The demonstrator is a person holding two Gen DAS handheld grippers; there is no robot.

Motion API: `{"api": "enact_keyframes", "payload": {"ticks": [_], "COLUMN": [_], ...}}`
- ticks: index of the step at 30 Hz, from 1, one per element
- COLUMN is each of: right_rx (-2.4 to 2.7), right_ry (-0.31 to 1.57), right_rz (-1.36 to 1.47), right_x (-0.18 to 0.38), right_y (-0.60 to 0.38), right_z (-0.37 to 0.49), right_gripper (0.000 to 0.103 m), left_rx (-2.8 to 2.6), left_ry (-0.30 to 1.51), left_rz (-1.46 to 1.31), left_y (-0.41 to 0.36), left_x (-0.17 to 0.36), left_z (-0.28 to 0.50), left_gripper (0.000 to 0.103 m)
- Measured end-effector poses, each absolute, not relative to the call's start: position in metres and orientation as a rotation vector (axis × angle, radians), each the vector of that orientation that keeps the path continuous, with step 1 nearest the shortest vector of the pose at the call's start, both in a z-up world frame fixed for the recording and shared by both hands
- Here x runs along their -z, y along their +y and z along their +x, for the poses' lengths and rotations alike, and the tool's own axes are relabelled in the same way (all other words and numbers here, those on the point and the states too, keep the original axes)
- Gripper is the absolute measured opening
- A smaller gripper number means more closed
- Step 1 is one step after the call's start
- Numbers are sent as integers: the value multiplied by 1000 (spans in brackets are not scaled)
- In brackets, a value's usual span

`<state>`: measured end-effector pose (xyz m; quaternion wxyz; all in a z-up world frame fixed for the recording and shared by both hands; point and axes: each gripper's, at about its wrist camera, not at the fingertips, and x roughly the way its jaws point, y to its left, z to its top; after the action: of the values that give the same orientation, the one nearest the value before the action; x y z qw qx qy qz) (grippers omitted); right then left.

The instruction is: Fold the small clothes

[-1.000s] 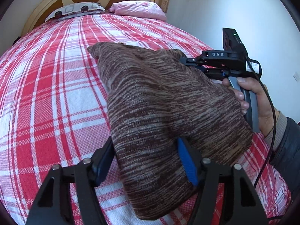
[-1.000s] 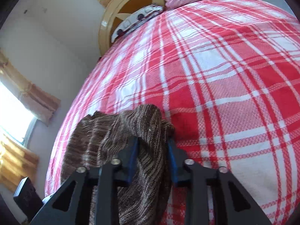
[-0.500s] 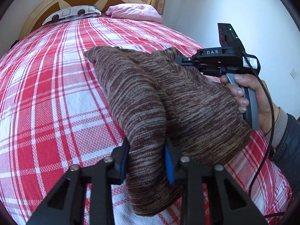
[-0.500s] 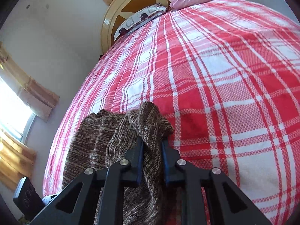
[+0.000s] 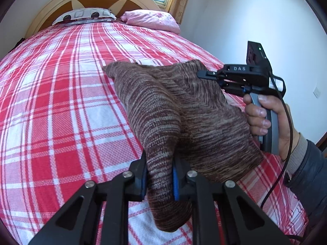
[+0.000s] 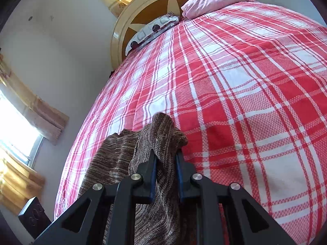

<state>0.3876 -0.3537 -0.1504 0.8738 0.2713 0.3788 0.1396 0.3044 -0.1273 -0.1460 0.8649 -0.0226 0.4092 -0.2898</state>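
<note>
A brown striped knit garment (image 5: 190,110) hangs bunched between both grippers above the red and white plaid bed (image 5: 61,106). My left gripper (image 5: 159,164) has its jaws closing, and its blue pads press a thick fold at the garment's near end. In the left wrist view my right gripper (image 5: 206,74), held by a hand (image 5: 257,120), pinches the far right corner. In the right wrist view the right gripper (image 6: 166,159) is shut on a raised fold of the garment (image 6: 114,159), whose rest droops to the lower left.
A pink pillow (image 5: 151,19) and a patterned pillow (image 5: 85,16) lie at the cream headboard (image 6: 122,30). White walls flank the bed, with a curtained window (image 6: 18,143) on one side. A dark sleeve (image 5: 310,173) and cable run along the right edge.
The left jaws went from wide open around the garment to pinched on a fold of it. The right jaws tightened on their fold. The garment has risen a little off the bed.
</note>
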Motion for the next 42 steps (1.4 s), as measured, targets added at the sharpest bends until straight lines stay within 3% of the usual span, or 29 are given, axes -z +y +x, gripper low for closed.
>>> {"api": "enact_keyframes", "payload": {"ticks": [12, 42], "right_rx": [-359, -689], "right_ry": [779, 789], "right_rz": [561, 531], "right_x": [127, 100], "right_y": [-319, -112], "right_z": [371, 334], "right_gripper": [16, 16], "left_rx": [589, 359], "left_ry": [786, 684], "left_rz": [-42, -100], "left_y": [-100, 53], "left_x": [117, 86], "left_z": [273, 160], "left_gripper": [19, 19]}}
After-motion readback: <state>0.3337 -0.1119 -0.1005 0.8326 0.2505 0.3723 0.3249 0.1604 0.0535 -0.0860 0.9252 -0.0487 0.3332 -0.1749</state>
